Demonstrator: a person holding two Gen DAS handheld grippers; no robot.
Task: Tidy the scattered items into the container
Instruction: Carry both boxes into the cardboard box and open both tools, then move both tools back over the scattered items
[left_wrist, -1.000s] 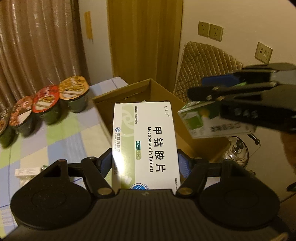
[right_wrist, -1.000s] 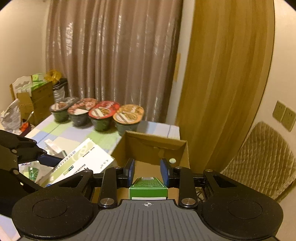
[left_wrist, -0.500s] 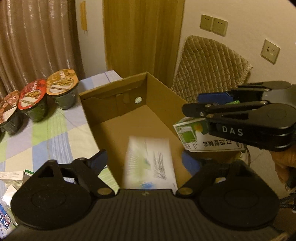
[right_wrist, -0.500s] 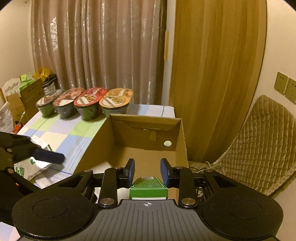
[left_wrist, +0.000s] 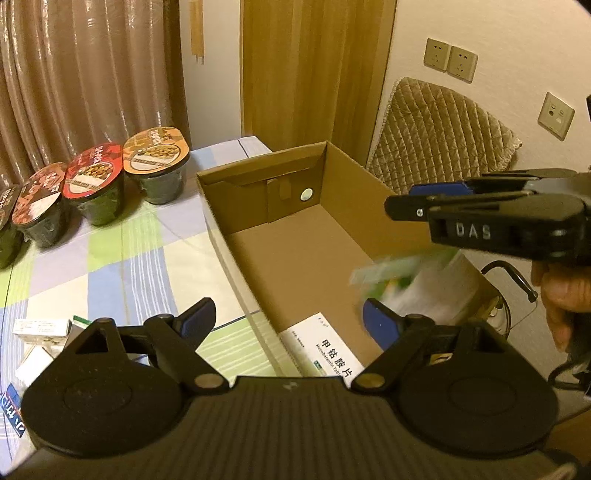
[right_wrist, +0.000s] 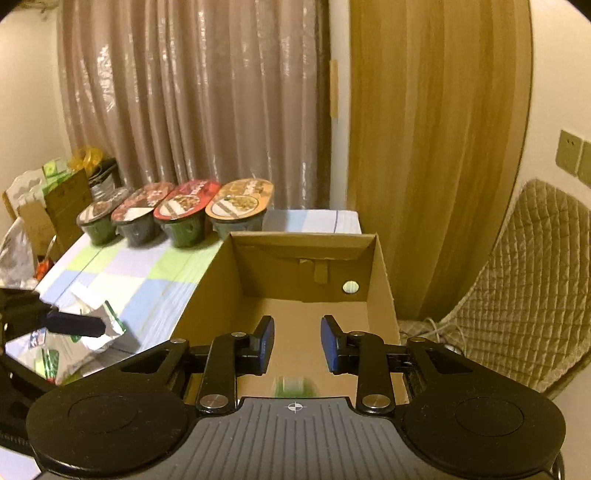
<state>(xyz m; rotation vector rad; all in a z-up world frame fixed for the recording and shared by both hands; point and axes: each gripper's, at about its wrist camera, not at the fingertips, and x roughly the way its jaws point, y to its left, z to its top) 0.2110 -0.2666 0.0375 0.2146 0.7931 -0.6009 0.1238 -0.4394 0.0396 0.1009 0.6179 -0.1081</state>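
Both claws stood wide apart and held nothing. The left claw (left_wrist: 286, 319) hung at lower centre over the near end of the carton (left_wrist: 295, 254). A white tablet box (left_wrist: 325, 350) lay flat on the carton floor. Below the right claw (right_wrist: 297, 345), a blurred green box (right_wrist: 293, 386) was inside the carton, mid-frame right in the left view.

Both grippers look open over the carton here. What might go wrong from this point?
The green box, blurred beneath the open right gripper, seems to be falling near the cardboard box's right wall and might catch the rim or land askew on the Mecobalamin tablet box. The open left gripper must return for the small boxes on the tablecloth; its fingers could knock the carton's wall.
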